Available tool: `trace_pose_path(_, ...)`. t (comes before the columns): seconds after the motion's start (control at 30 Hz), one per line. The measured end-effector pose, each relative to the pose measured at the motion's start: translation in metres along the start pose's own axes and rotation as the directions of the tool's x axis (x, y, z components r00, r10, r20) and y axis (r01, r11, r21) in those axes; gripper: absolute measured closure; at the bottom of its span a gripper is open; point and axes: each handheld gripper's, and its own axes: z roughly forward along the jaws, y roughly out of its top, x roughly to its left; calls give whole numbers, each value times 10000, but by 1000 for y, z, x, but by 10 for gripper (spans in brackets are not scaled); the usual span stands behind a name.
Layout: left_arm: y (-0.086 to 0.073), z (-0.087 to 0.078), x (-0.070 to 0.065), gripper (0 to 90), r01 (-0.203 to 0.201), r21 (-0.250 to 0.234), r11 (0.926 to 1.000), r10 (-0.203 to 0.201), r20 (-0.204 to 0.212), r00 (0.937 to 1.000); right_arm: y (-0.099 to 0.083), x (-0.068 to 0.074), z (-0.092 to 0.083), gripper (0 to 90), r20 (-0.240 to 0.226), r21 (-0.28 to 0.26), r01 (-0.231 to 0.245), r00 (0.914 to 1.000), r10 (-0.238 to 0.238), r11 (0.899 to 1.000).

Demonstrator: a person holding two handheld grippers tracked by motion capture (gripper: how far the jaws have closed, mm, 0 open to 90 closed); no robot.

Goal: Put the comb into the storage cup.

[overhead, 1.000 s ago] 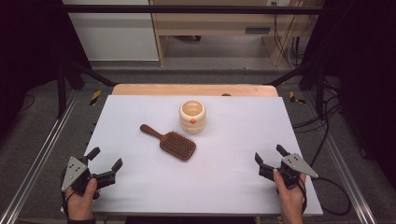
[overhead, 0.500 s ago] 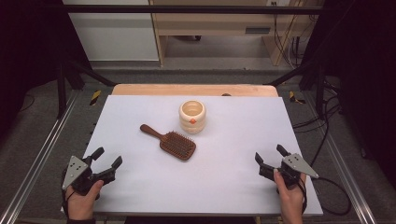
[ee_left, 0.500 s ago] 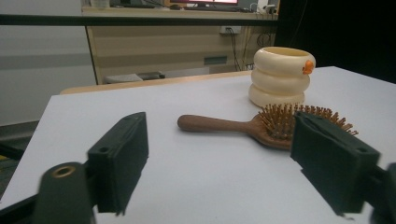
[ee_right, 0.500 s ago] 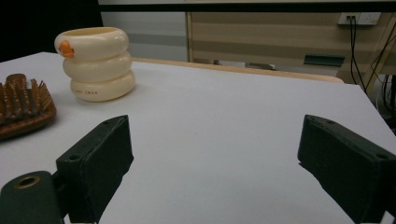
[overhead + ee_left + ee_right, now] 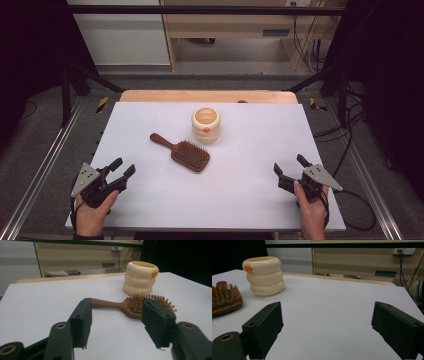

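1. Hairbrush (image 5: 184,152), brown wood with its bristles facing up, lies flat near the middle of the white table (image 5: 240,200); its handle runs toward the far left in the high view, and its oval head sits nearer the person.

2. Just beyond the brush head stands a cream ribbed cup (image 5: 205,124), shaped like three stacked rings with a small orange mark on its side. Cup and brush are close together but apart.

3. At the near-left corner of the table, the left gripper (image 5: 122,169) is held low in the person's left hand (image 5: 92,215) and angled toward the brush. Its jaws have just been closing and now stand about half apart, with nothing between them. In the left gripper view the brush (image 5: 140,305) appears past the two black jaws, well short of contact, with the cup (image 5: 140,277) behind it.

4. At the near-right corner, the right gripper (image 5: 290,167) rests in the person's right hand (image 5: 311,212), its jaws spread wide and holding nothing. The right gripper view shows bare white tabletop between the jaws, the cup (image 5: 264,276) off to the far left and the edge of the brush (image 5: 224,300) at the frame's left side.

5. Both grippers are well away from the brush and cup.
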Motion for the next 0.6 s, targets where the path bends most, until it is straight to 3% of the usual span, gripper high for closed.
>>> trace_pose_path(0.23,7,3,-11,475,-263,-48,9996,265,243,9994,0,0,0,100,3,-1,36,10000,-36,10000)
trace_pose_path(0.6,33,15,-11,477,191,-317,9993,-171,619,9979,1,1,-2,90,-176,-168,22,9998,-24,9999)
